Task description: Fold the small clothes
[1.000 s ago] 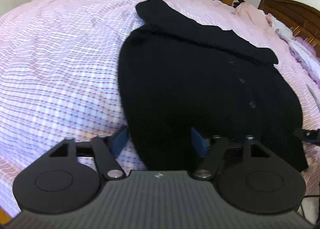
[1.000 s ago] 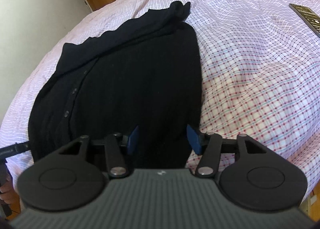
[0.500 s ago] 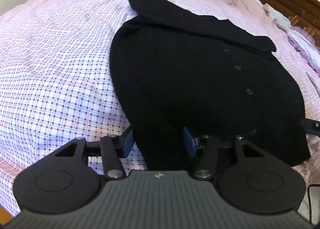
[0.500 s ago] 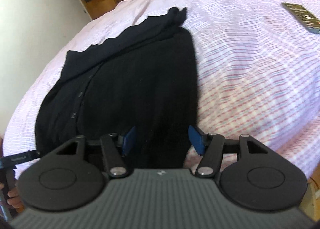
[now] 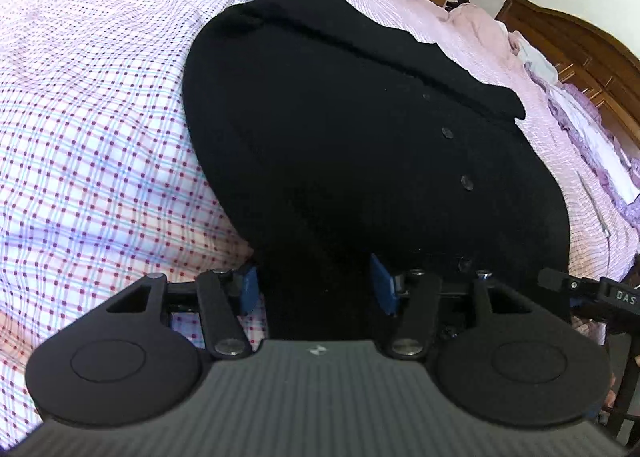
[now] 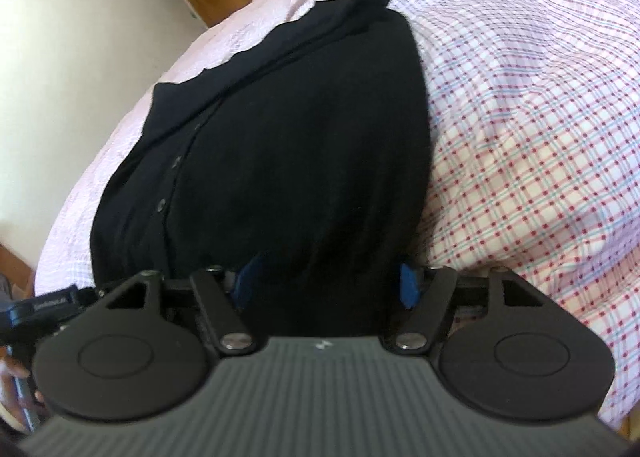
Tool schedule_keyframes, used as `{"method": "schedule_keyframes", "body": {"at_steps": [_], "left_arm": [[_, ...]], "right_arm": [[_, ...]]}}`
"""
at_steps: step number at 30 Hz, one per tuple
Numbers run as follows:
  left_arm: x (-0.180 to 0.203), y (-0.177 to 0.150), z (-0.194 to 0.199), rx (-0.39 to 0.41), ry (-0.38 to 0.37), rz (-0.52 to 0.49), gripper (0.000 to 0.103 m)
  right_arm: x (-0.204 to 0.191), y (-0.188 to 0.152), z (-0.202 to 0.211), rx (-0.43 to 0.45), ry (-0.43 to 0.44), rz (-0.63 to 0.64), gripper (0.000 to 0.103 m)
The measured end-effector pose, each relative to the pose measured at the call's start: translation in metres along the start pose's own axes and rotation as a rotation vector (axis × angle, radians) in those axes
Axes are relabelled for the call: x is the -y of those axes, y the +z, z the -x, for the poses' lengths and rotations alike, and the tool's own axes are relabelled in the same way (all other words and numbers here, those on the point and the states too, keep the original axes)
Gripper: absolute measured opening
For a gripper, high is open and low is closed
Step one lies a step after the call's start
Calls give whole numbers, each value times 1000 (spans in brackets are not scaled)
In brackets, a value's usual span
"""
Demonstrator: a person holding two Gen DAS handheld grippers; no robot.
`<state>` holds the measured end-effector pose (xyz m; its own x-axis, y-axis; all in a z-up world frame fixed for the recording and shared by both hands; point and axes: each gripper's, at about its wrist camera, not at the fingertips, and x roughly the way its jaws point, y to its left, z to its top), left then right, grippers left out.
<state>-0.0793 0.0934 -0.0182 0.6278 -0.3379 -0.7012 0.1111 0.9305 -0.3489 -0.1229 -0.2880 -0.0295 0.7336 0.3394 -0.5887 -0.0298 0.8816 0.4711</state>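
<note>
Both my grippers have come in closer on the black cardigan (image 5: 360,145) since a second ago, so it now fills the middle of each frame on the checked bed (image 5: 100,129). My left gripper (image 5: 314,285) has its jaws opening, hem at lower centre between the blue pads, not pinched. My right gripper (image 6: 328,281) is also opening wider, straddling the hem. Sleeve's folded across the top already, so I reckon I'm lining up to grab the bottom edge for the next fold.
</note>
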Motion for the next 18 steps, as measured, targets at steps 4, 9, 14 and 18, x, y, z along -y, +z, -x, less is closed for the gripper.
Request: {"method": "schedule_keyframes", "body": {"at_steps": [4, 9, 14, 18], "left_arm": [[7, 0, -7, -9, 8, -13, 69], [14, 1, -16, -16, 24, -42, 73], [21, 6, -26, -46, 43, -61, 78], [24, 9, -22, -23, 46, -63, 36]], "right_arm": [[-7, -8, -1, 15, 4, 62, 82], [-19, -8, -6, 16, -29, 87, 85], [-27, -10, -8, 38, -33, 139, 42], [-25, -6, -3, 59, 14, 122, 17]]}}
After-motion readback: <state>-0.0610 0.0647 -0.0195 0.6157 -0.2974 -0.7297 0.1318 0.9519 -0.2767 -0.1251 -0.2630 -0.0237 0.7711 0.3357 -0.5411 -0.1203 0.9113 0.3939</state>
